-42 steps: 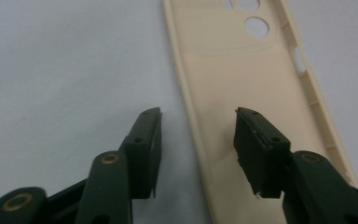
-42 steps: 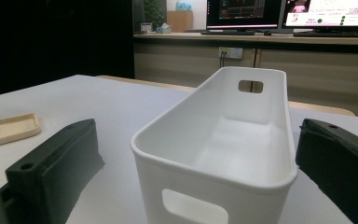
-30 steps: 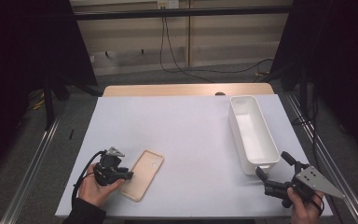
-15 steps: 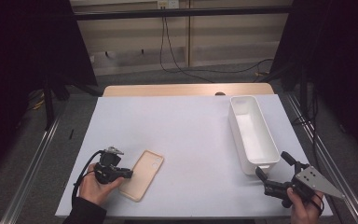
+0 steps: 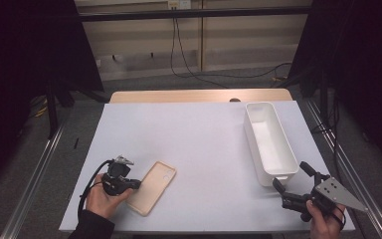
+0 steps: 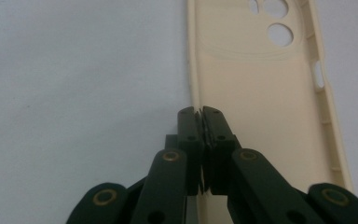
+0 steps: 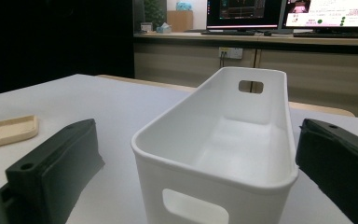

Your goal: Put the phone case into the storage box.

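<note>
The left hand-held gripper (image 5: 129, 183) sits near the worktop's front left corner, held in the person's left hand (image 5: 102, 198). In the left gripper view its black jaws are pressed together on the long side wall of a cream phone case (image 6: 256, 93), clamping that raised rim between the pads. The case lies flat on the white worktop (image 5: 199, 144) with its open inside facing up, its round camera cut-outs at the far end from the jaws. In the high view the phone case (image 5: 151, 186) lies aslant, just right of the left gripper and close to the front edge.

The right hand-held gripper (image 5: 292, 180) is near the front right corner, in the person's right hand (image 5: 323, 219), a grey three-cornered plate on top of it. Its jaws stand wide apart and hold nothing; in the right gripper view they flank the near short end of a white rectangular bin (image 7: 223, 154) without touching it. The bin (image 5: 270, 142) is empty and runs along the worktop's right edge, with a handle slot in each short end.
</note>
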Tool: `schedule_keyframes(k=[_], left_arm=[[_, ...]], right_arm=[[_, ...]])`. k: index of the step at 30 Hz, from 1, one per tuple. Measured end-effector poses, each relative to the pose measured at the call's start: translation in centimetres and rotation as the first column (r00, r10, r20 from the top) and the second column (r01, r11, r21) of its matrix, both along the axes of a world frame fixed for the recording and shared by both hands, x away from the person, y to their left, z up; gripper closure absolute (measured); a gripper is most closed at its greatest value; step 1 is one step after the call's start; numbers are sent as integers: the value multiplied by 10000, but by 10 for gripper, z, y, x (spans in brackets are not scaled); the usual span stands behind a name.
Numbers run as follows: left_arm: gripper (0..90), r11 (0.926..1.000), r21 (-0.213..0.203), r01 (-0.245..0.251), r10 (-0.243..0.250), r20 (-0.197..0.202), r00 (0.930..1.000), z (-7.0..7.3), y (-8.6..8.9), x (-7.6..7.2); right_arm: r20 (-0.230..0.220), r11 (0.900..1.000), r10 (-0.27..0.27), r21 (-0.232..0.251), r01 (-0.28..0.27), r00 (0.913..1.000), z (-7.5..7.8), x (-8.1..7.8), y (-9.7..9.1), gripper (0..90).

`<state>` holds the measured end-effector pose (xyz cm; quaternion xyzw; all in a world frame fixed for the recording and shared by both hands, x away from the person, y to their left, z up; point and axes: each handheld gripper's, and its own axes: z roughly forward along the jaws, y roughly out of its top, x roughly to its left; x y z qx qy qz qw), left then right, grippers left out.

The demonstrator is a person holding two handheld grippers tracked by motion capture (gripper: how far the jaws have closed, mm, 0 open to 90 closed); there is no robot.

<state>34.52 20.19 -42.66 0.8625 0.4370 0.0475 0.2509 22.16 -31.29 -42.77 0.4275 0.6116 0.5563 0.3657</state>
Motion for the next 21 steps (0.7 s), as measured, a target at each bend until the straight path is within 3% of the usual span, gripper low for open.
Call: schedule_keyframes(k=[21], left_arm=[[878,9976,-678,-149,166,249,9996,1,5,-1]], right_arm=[[-31,10000,-11,0,11,10000,0,0,0,0]])
